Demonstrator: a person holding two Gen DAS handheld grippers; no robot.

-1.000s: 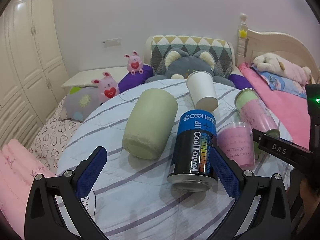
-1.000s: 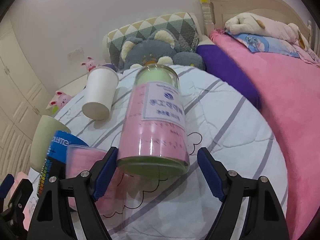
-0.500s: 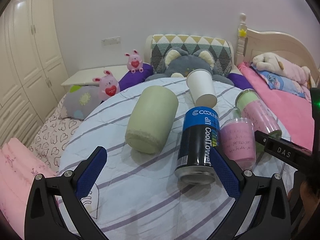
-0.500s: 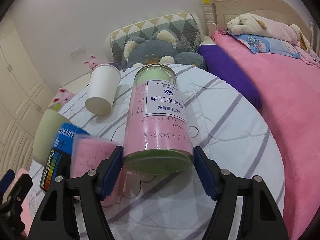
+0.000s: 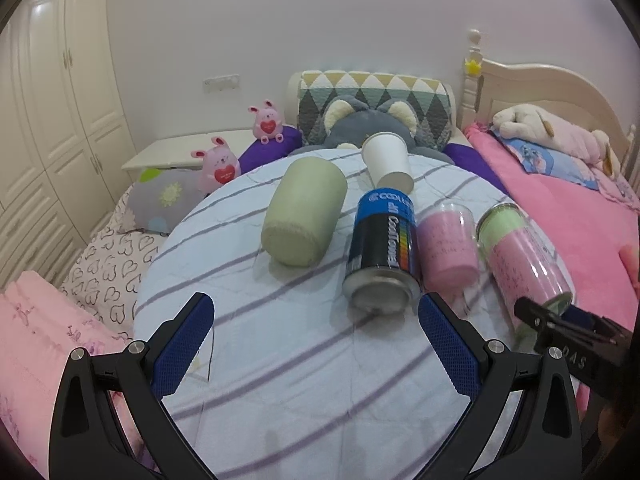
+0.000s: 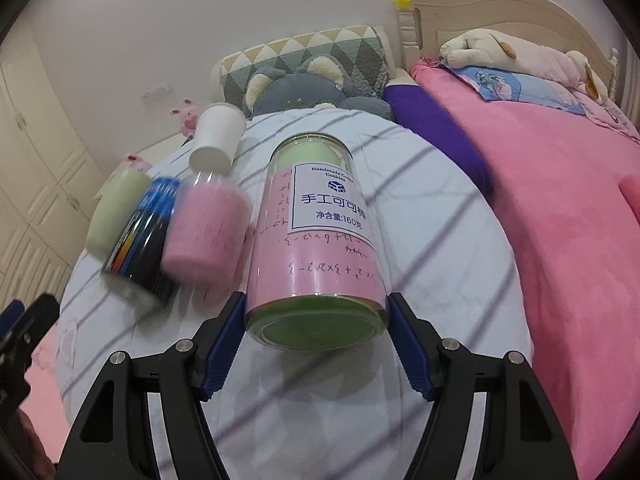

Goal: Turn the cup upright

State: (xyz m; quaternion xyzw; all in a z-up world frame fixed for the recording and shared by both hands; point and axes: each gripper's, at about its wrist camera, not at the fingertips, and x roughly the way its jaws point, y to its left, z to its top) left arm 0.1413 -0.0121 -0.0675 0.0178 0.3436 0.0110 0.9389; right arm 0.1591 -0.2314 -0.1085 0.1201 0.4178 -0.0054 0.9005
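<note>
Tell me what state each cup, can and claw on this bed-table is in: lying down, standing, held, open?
Tall clear jar: lying on its side, clamped at its base.
Right gripper: shut on the jar.
Left gripper: open, holding nothing.
Blue can: on its side.
Small pink cup: on its side, blurred.
Green cup: on its side.
White paper cup: tipped over, base toward the camera.

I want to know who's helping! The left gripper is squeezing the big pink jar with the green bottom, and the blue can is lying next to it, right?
Not the left one. The right wrist view shows the right gripper closed on the big pink jar. The left gripper is open and empty. The blue can does lie nearby.
</note>
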